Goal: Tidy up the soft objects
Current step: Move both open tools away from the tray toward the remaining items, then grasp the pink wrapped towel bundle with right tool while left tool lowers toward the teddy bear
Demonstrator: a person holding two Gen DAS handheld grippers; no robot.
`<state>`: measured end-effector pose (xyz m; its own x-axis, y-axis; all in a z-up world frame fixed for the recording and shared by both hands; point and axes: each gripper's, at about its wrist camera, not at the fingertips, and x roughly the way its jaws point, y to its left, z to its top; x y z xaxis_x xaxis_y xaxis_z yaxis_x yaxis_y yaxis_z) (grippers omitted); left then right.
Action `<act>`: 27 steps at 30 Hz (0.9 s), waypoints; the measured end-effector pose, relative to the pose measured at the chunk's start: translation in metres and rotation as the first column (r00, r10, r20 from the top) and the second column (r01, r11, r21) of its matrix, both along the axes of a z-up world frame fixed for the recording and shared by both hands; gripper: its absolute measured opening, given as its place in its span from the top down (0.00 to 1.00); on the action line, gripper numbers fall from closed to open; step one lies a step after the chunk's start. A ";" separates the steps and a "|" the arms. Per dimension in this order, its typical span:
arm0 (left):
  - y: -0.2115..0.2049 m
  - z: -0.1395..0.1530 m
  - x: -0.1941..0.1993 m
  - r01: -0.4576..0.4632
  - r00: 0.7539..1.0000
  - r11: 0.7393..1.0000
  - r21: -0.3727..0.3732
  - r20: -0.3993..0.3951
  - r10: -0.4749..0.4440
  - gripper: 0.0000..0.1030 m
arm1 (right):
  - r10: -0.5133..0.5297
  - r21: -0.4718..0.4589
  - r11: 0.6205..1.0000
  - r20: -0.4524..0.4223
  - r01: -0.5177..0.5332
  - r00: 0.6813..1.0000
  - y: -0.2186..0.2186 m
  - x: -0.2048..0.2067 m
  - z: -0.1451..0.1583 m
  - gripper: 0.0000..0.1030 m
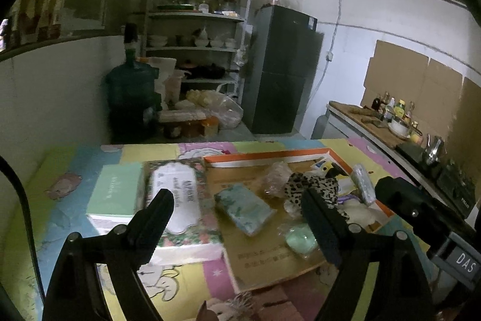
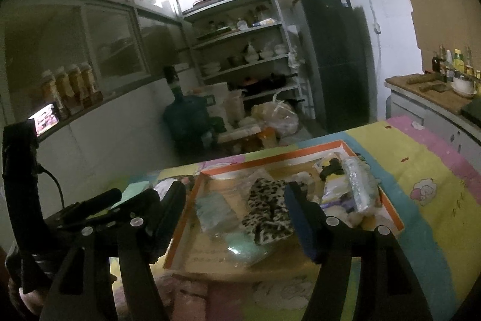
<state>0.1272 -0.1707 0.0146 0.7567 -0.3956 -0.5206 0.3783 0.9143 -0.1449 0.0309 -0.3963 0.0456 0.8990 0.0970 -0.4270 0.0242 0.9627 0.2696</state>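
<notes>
Both grippers are hovering wide and empty over the shallow orange-rimmed cardboard tray (image 1: 300, 154), where the leopard-print soft pouch (image 1: 309, 184) is lying among wrapped packets. The left gripper (image 1: 240, 214) is showing two tissue boxes left of the tray; the right gripper (image 2: 236, 206) is catching only their corner, its view showing a hand low at the left edge

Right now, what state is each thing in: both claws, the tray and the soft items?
Left claw: open, empty, above the table.
Right claw: open, nothing between its fingers.
Cardboard tray: open-topped, flat on the table.
Leopard-print pouch: lying in the tray.
Blue tissue pack: lying flat in the tray.
Green box: closed, outside the tray.
Floral box: closed, beside the tray.
</notes>
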 end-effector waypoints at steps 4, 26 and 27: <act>0.021 0.003 -0.007 -0.031 0.999 0.999 -0.016 0.007 0.031 0.16 | 0.008 -0.010 1.000 0.005 -0.008 1.000 0.011 -0.007 0.003 0.32; 0.097 -0.007 -0.043 -0.018 1.000 0.999 -0.042 -0.003 0.017 0.16 | 0.094 -0.067 0.992 -0.120 -0.103 0.988 0.076 -0.035 -0.040 0.31; 0.100 -0.009 -0.045 -0.014 1.000 0.999 -0.044 -0.005 0.014 0.16 | 0.106 -0.076 0.990 -0.144 -0.118 0.984 0.082 -0.036 -0.047 0.31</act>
<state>0.0826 -0.0709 0.0059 0.7601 -0.4075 -0.5061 0.3647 0.9122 -0.1868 -0.0047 -0.3148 -0.0019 0.8156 0.1522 -0.5583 -0.0535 0.9805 0.1891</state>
